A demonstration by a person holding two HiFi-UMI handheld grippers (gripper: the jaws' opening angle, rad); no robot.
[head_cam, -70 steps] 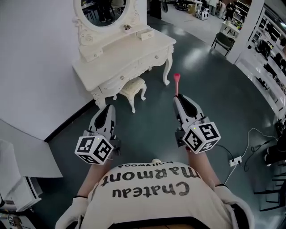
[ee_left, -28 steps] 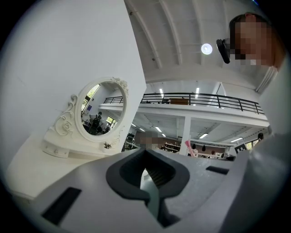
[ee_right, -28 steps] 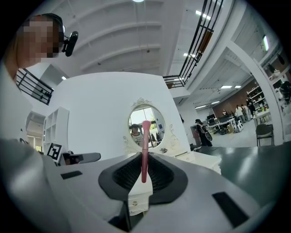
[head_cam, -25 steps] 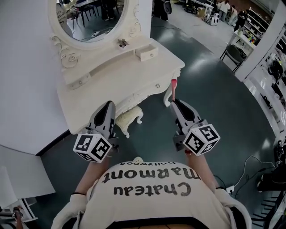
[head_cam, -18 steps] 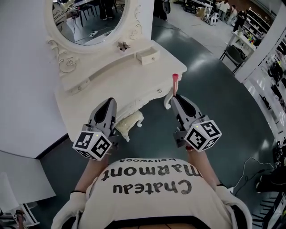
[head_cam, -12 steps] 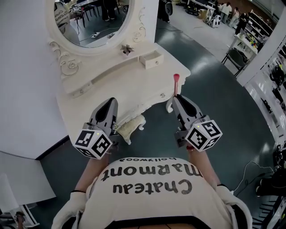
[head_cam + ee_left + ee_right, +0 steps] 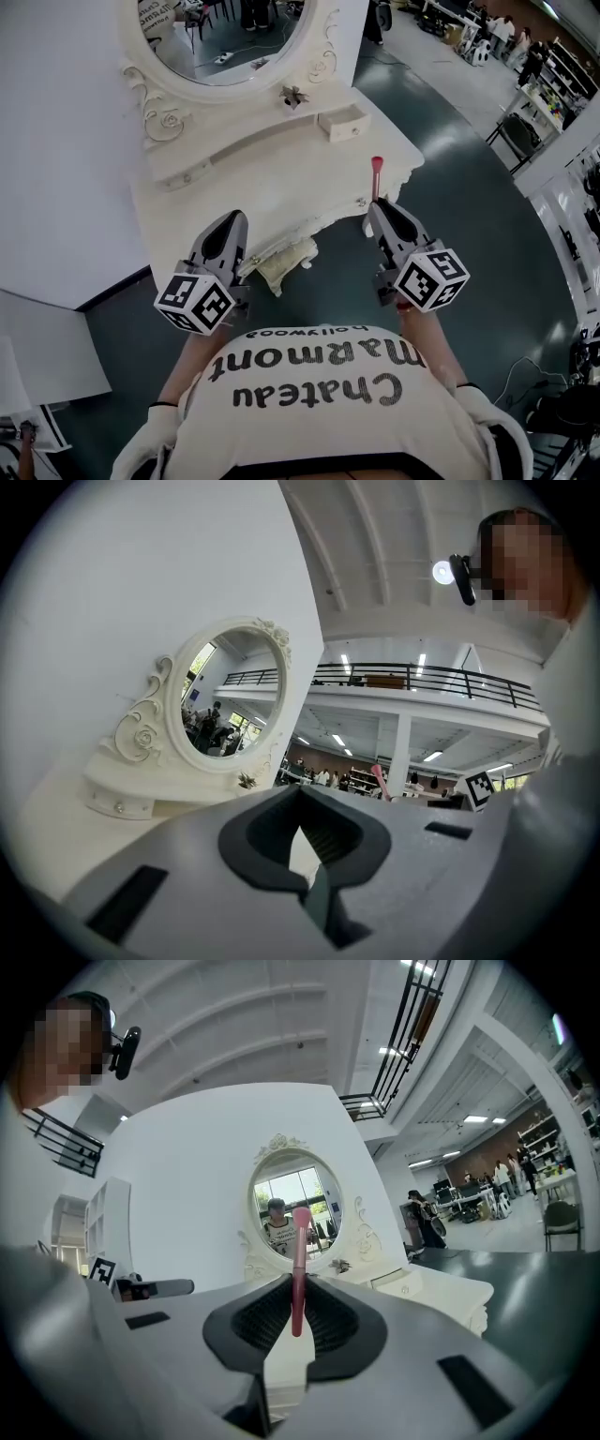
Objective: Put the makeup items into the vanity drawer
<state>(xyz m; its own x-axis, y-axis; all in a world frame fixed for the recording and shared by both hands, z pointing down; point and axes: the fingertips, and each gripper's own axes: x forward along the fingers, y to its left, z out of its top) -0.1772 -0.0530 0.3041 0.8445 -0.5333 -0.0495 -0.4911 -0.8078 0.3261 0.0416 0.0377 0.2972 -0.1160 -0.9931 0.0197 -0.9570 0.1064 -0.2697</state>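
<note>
A pink brush [image 7: 376,175] is held upright in the right gripper [image 7: 378,208]. In the right gripper view the jaws are seen closed on its thin handle, with the head standing well above them [image 7: 299,1241]. The brush is carried in the air, near the front right corner of the white vanity [image 7: 272,187] and not yet over any drawer.

The left gripper [image 7: 232,223] is raised beside it, over the front edge of the vanity. Its jaws are seen pressed together with nothing between them [image 7: 305,841].

The task is judged to be at an early stage. One item has been picked up, nothing is seen put away, and no drawer is seen pulled fully open. A small drawer [image 7: 343,124] sits on the tabletop at the right, below the oval mirror [image 7: 225,37]; it may stand slightly out, but this cannot be settled at this size. The carry to a drawer, its opening and the release are left to be done.

The front drawers are largely hidden under the tabletop edge, and only part of a stool [image 7: 291,262] is seen below it. No other makeup items can be made out. The lower end of the brush handle is covered by the jaws.
</note>
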